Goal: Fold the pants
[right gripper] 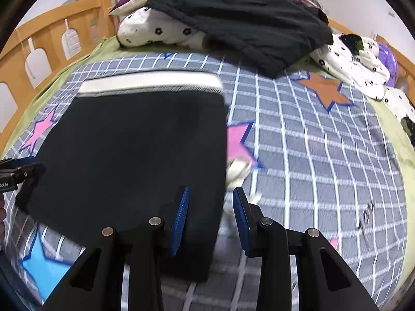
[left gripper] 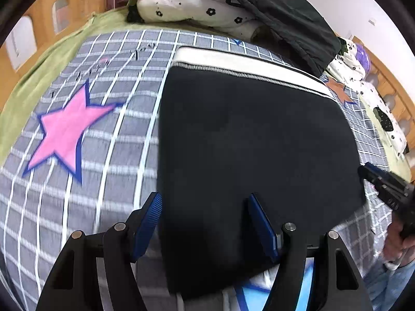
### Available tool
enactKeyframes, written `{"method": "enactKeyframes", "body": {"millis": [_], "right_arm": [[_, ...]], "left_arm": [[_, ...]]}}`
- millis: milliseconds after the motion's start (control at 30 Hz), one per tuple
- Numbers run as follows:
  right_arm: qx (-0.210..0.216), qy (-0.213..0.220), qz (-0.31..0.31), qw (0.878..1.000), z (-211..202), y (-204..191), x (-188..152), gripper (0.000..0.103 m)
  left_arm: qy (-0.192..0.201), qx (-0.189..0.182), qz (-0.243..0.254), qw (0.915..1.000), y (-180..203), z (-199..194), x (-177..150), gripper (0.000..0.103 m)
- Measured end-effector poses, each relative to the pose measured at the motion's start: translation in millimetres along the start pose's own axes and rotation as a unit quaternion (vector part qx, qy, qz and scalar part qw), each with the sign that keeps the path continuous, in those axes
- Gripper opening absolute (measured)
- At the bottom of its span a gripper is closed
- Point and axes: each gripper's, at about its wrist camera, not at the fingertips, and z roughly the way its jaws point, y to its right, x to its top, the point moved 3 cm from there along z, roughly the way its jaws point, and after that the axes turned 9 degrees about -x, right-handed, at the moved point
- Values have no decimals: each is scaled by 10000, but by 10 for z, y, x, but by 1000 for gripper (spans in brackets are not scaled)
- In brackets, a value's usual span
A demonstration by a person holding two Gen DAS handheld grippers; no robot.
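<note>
- A bed fills both views, spread with a grey checked sheet (left gripper: 109,140) printed with stars, over a green underlay; a wooden bed rail (right gripper: 52,31) with arched cut-outs runs at 10 o'clock in the right wrist view, with white wall behind.
- At 12 o'clock, a white flower-print duvet (left gripper: 181,2) is heaped with a dark garment (right gripper: 246,18) thrown over it.
- The black pants (left gripper: 259,142) lie folded into a flat, squarish block on the sheet; the white waistband (left gripper: 246,64) is the far edge, toward 12 o'clock, so the block points away from the cameras. Its long axis is hard to judge through the fisheye.
- The left gripper (left gripper: 205,225) hovers with jaws well apart over the pants' near left edge, gripping nothing.
- The right gripper (right gripper: 210,217) has jaws partly parted at the pants' right edge; whether cloth is pinched, I cannot tell.
- Something pale at the pants' right edge is smeared by blur; the near hem is hidden behind the fingers.
</note>
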Motion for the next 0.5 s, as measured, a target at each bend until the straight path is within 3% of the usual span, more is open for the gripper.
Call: {"method": "enactKeyframes", "body": {"millis": [100, 233, 400, 500], "right_arm": [[-54, 112, 52, 9999, -195, -32, -106, 37], [-33, 498, 474, 9976, -551, 38, -208, 63], [-242, 854, 593, 9943, -922, 77, -338, 67], [-304, 943, 648, 9930, -1096, 93, -450, 67]], "left_arm": [[134, 1, -120, 9998, 62, -137, -128, 67], [462, 40, 51, 9989, 286, -391, -298, 67], [1115, 665, 430, 9906, 492, -707, -446, 73], [1367, 781, 367, 9869, 510, -870, -497, 73]]}}
